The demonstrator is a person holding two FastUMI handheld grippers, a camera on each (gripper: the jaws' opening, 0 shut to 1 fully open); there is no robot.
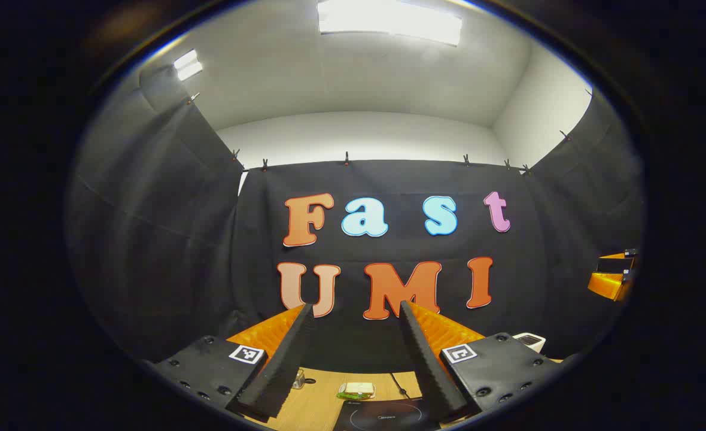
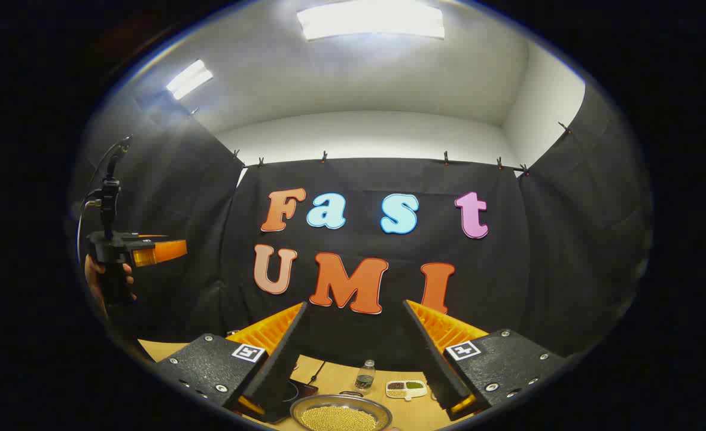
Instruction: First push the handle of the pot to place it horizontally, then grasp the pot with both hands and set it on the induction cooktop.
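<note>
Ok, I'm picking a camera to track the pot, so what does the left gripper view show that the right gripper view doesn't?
Left gripper view: the flat black induction cooktop below the open left claw. Right gripper view: the round metal pot of yellow grains below the open right claw, a clear plastic bottle, a white divided dish and a hand. Both: the light wooden table and black cloth wall.

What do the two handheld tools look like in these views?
Each tool, left tool and right tool, has two long ribbed fingers on black bolted blocks bearing square black-and-white markers. In the right gripper view, the left tool has a black handle and cable.
</note>
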